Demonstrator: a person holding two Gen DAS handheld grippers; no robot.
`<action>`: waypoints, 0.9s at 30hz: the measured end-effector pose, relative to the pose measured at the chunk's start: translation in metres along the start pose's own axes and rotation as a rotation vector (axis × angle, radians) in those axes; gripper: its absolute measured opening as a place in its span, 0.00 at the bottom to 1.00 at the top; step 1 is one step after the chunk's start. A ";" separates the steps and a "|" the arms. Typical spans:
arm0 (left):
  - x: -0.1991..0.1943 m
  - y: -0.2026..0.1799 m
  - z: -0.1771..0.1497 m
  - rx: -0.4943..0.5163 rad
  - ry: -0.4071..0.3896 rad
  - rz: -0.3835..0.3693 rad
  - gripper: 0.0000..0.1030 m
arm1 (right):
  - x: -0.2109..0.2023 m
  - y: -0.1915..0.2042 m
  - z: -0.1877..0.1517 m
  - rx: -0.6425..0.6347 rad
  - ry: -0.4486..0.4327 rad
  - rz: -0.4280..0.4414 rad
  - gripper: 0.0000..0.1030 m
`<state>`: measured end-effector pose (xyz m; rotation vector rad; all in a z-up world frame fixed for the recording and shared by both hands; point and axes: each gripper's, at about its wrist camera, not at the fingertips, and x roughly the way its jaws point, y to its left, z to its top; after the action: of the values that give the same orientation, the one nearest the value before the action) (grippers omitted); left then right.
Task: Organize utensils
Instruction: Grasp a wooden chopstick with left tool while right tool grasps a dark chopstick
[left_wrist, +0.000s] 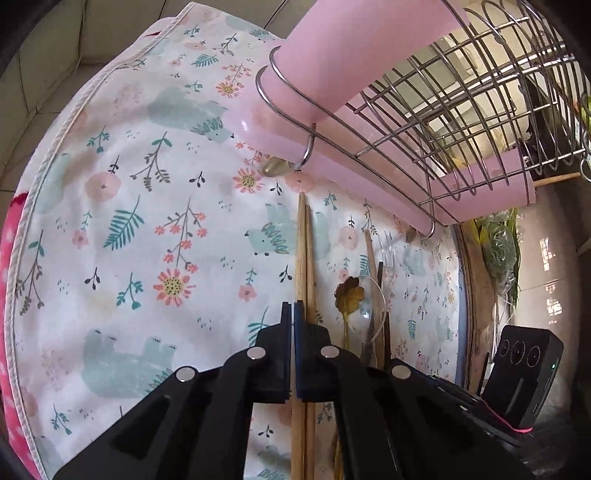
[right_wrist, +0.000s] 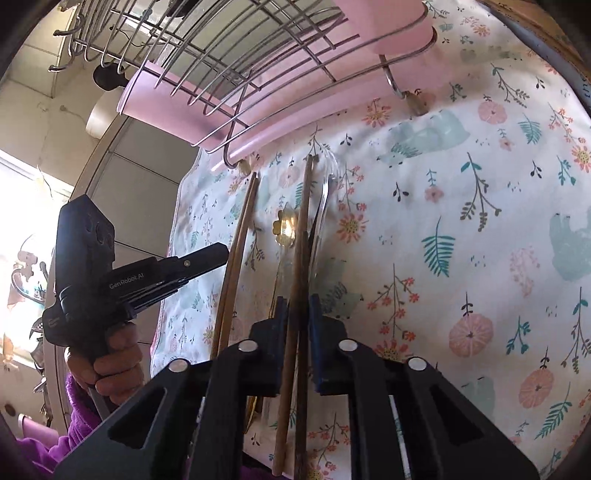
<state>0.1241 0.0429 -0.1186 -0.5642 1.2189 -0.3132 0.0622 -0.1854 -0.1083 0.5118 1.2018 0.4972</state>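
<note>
Utensils all lie on the flowered cloth (left_wrist: 122, 206) over the bench, none in the rack yet, so by my reading the sorting has barely begun. Nearest, at the bottom centre of the left view, the left tongs (left_wrist: 293, 314) are clenched tight over the pale chopsticks (left_wrist: 303, 251); whether they pinch a stick I cannot tell. In the right view, bottom centre, the right tongs (right_wrist: 295, 306) are clamped on the dark chopsticks (right_wrist: 301, 236). Just beyond, mid-frame, the gold flower spoon (left_wrist: 349, 293) and a clear plastic utensil (right_wrist: 325, 192) wait untouched. Farthest, across the top, the wire rack (left_wrist: 480, 110) on its pink tray (left_wrist: 340, 44) holds no utensil that I can see.
</note>
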 end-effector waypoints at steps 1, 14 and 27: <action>-0.001 0.001 0.001 -0.005 0.001 -0.004 0.03 | -0.001 0.001 0.000 -0.005 -0.004 -0.004 0.05; 0.011 -0.008 0.004 0.005 0.005 -0.023 0.10 | -0.022 -0.005 0.005 -0.024 -0.081 -0.093 0.05; -0.021 0.003 0.001 0.013 -0.070 0.026 0.06 | -0.026 -0.012 0.004 -0.005 -0.080 -0.091 0.05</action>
<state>0.1183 0.0561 -0.1032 -0.5430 1.1553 -0.2773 0.0602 -0.2114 -0.0955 0.4670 1.1415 0.3987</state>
